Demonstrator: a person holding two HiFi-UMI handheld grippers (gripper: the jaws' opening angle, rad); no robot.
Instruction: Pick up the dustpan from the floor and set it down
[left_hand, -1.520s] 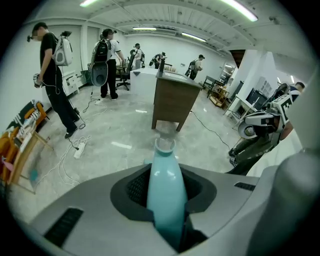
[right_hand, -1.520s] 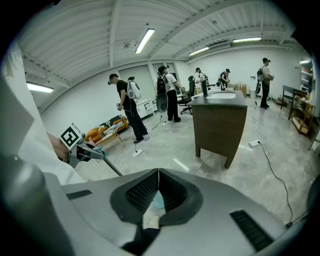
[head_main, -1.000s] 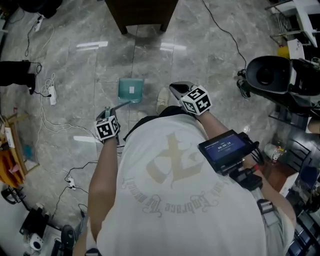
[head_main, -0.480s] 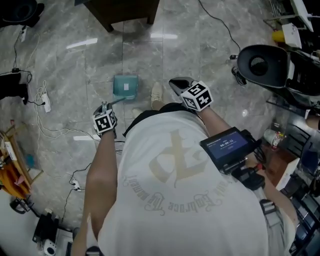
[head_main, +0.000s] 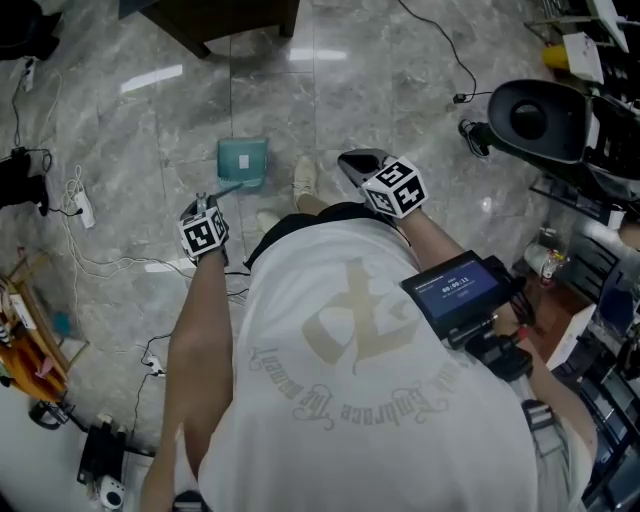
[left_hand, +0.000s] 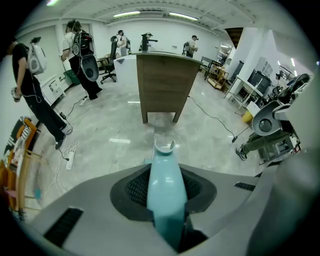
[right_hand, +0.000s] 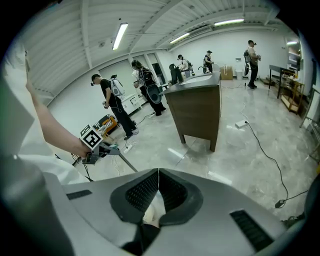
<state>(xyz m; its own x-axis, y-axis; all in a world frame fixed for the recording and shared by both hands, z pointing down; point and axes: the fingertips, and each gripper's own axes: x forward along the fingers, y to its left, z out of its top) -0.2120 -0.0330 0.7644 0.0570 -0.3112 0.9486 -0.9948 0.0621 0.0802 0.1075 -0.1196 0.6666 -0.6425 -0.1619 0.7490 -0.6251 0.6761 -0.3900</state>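
Observation:
The teal dustpan (head_main: 243, 160) shows in the head view over the grey marble floor, its long handle running back to my left gripper (head_main: 207, 208). In the left gripper view the teal handle (left_hand: 164, 175) lies between the two jaws, which are shut on it. I cannot tell whether the pan touches the floor. My right gripper (head_main: 358, 166) is held out to the right of the dustpan and apart from it. The right gripper (right_hand: 158, 171) has its pads shut together with nothing between them.
A dark wooden cabinet (head_main: 215, 20) stands ahead on the floor. Cables and a power strip (head_main: 83, 210) lie at the left. A black machine (head_main: 540, 120) and shelving crowd the right side. The person's shoe (head_main: 303, 178) is beside the dustpan. Several people stand far off.
The left gripper and the dustpan have drifted up and left in the head view, still gripped. The right gripper has kept its place beside them. The cabinet has slid toward the top edge.

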